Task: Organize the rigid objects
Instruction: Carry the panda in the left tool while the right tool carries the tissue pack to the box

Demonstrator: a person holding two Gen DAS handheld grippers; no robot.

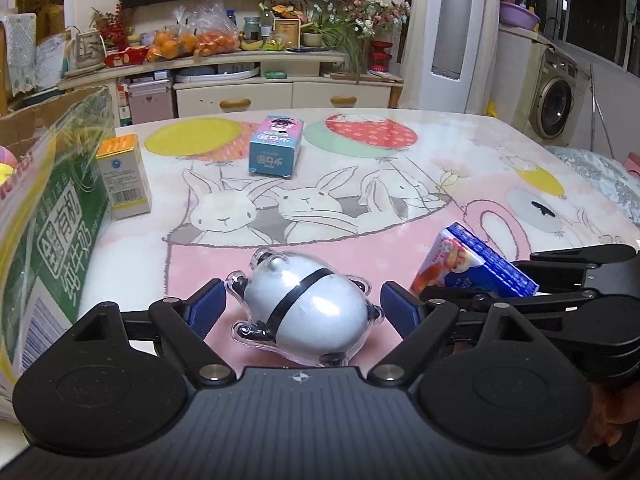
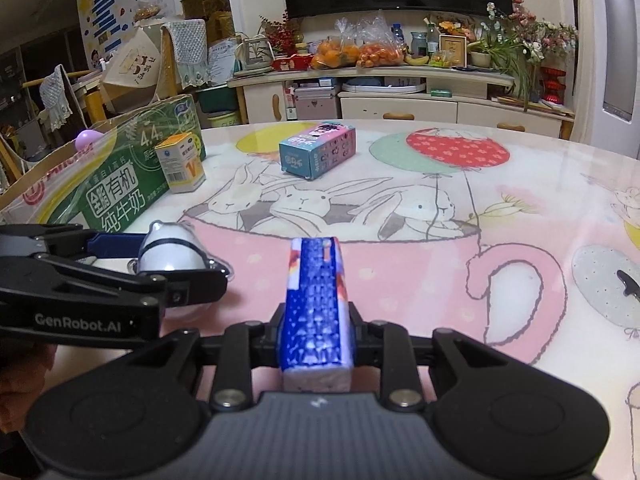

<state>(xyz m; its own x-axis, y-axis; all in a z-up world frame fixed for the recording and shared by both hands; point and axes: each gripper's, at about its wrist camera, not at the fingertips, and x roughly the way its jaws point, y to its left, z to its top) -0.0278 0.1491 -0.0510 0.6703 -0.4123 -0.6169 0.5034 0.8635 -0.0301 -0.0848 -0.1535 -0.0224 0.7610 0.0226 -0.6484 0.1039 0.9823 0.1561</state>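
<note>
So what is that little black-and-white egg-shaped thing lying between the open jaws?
The panda-shaped toy is an egg-like white body inside a clear glossy plastic shell, with a black band round its middle and small black ears and paws. It lies on its side on the pink rabbit-print tablecloth, between the wide-open jaws of the left gripper. The blue pads stand clear of it on both sides.

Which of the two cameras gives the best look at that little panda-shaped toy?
The left wrist view. There the panda toy lies whole on the table between the open left claw, its black band and feet plain. The right wrist view shows only its rounded top, the rest hidden behind that claw's black arm.
</note>
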